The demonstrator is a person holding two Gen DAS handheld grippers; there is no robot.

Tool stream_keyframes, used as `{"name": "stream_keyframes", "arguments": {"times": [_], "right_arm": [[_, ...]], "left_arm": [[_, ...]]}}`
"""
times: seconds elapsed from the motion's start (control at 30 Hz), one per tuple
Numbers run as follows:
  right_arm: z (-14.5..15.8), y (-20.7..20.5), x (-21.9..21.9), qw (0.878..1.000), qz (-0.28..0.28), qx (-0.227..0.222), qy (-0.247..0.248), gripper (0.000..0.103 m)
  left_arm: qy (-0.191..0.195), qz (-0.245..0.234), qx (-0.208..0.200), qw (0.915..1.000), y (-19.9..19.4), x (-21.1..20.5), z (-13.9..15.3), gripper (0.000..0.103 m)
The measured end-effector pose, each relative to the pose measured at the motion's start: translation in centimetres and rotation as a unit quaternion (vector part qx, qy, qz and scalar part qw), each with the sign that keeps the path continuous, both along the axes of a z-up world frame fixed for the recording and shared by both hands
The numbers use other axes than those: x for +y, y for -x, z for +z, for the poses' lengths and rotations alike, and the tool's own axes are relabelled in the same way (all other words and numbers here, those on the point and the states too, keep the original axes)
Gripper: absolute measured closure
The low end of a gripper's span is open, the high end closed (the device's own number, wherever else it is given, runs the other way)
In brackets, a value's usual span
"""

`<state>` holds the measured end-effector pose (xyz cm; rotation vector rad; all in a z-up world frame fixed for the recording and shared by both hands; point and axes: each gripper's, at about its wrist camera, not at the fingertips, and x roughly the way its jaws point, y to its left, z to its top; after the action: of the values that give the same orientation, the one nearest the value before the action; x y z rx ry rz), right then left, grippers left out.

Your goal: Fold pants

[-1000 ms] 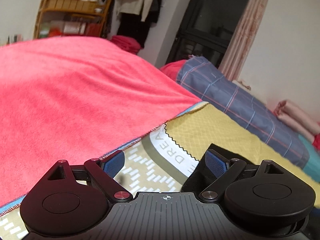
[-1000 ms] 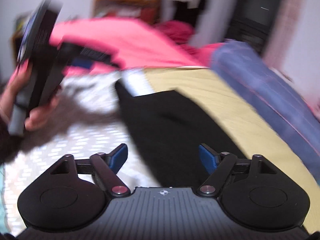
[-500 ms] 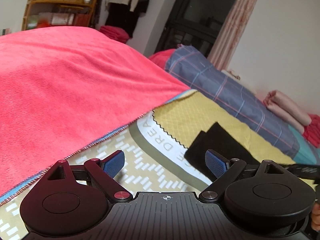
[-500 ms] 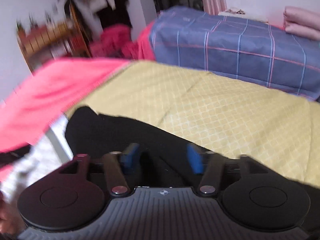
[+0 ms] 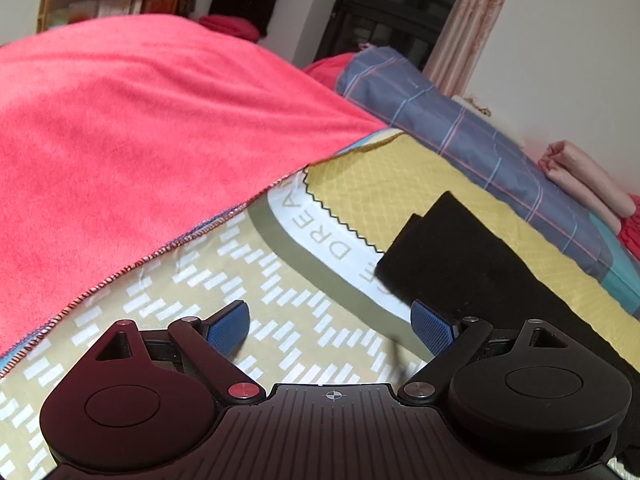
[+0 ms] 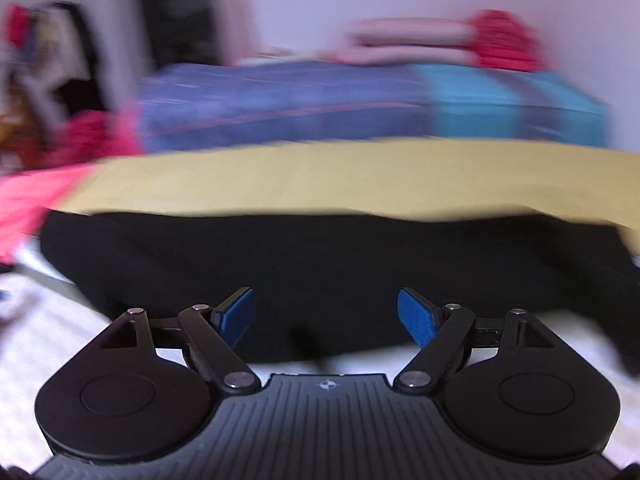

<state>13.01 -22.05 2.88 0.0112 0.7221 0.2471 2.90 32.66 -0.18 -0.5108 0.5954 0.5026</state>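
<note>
The black pants [image 5: 452, 256] lie flat on the bed, across the yellow cloth [image 5: 400, 184] and the patterned sheet [image 5: 280, 300]. In the left wrist view they run off to the lower right. My left gripper [image 5: 330, 326] is open and empty, low over the sheet, with its right finger at the pants' near corner. In the blurred right wrist view the pants [image 6: 320, 264] stretch across the middle. My right gripper [image 6: 326, 316] is open and empty, just above their near edge.
A red blanket [image 5: 140, 120] covers the left of the bed. A blue plaid quilt [image 5: 460, 136] and folded pink bedding [image 5: 588, 180] lie along the far wall. A shelf and hanging clothes stand at the back left.
My right gripper has opened again and swung right, with the pants now spread across its view. My left gripper has shifted slightly, bringing more of the pants into view.
</note>
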Motion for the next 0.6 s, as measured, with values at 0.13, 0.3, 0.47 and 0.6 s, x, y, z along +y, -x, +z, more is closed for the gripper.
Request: {"name": "stream_keyframes", "arguments": {"times": [0.13,0.3,0.47,0.6], "right_arm": [[-1.6,1.7,-5.6,0.986,-0.118,-0.03,0.116,0.021],[-3.7,1.2,-8.6,0.974,-0.121,-0.03,0.19,0.016],[-2.9,-0.9,-11.0,0.988,-0.08,-0.013,0.132,0.096],[0.5,-4.2,-16.8,0.994,-0.097,-0.025,-0.044,0.094]], "left_arm": [[-0.005,0.004,0.007,1.0,-0.2,-0.1,-0.1,0.0],[-0.025,0.007,0.021,0.9994,-0.6,-0.7,-0.1,0.0],[-0.036,0.013,0.029,0.9988,-0.7,-1.0,-0.1,0.0],[-0.041,0.019,0.033,0.9984,-0.7,-1.1,-0.1,0.0]]}}
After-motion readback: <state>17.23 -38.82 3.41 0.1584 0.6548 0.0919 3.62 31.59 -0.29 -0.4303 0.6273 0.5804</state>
